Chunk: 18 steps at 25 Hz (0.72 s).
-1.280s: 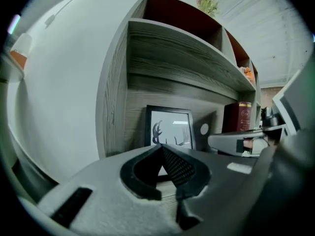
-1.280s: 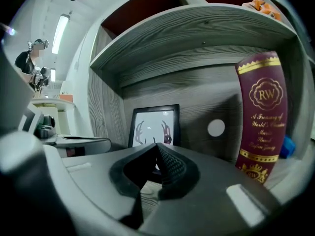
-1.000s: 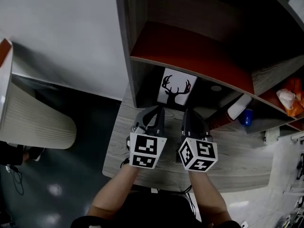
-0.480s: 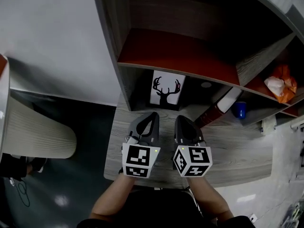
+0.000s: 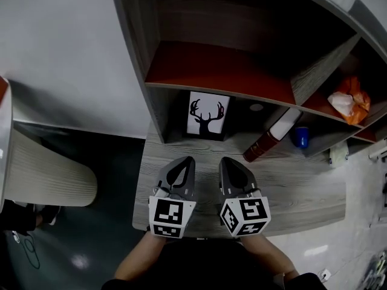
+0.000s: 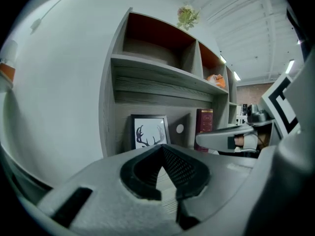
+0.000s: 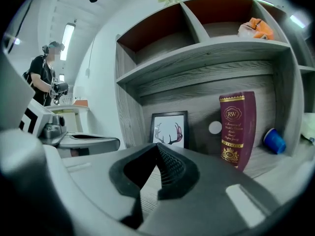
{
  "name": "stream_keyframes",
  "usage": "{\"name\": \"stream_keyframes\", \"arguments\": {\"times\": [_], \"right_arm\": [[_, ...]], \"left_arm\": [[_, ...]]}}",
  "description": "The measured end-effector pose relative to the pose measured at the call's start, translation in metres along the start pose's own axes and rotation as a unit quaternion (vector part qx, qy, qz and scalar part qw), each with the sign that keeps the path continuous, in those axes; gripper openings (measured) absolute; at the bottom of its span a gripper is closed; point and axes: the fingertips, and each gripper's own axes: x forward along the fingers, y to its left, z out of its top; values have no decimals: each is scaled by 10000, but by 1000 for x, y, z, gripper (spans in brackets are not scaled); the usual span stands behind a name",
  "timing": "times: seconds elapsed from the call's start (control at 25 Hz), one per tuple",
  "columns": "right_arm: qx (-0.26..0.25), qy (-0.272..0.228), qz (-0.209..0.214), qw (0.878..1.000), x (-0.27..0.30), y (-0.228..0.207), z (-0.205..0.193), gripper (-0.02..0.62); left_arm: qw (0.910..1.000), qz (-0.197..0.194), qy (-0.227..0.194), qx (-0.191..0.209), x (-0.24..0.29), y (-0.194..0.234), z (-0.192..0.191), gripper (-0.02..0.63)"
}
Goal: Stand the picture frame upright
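The picture frame (image 5: 206,115), black-rimmed with a deer's antlered head on white, stands upright against the back of the lowest shelf bay (image 6: 148,132) (image 7: 170,130). Both grippers hover side by side over the desk, well in front of it and apart from it. The left gripper (image 5: 185,161) (image 6: 161,146) is shut with nothing between its jaws. The right gripper (image 5: 224,161) (image 7: 156,145) is also shut and empty.
A maroon book (image 5: 264,141) (image 7: 238,129) leans to the right of the frame, with a blue cup (image 5: 301,136) (image 7: 273,141) beyond it. An orange cloth (image 5: 344,100) lies on the shelf above. The wooden desk (image 5: 302,192) ends just behind the grippers. A person (image 7: 45,77) stands far left.
Both grippers have drawn back from the picture frame toward the desk's near edge. The frame stays upright in the shelf bay.
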Motion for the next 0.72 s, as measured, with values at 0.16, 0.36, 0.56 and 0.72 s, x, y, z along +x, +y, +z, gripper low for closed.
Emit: {"name": "stream_keyframes", "arguments": {"times": [0.16,0.36,0.56,0.72], "right_arm": [[-35,123,18,9999,-7,2,-6,-2],[22,253,138,9996,-16,7,-14,-2],[-8,423,285,9987,-25,15,-25,-2],[-79,568,315,9979,-31,18,-37,-2]], "left_arm": [[9999,-84,63,-15,-8,-6,-7,-3],[9997,-175,145,31,-18,-13,-12,-3],[9993,-274,249,59,-28,-22,-21,-3],[9985,-376,392,46,-34,-28,-34,-3]]}}
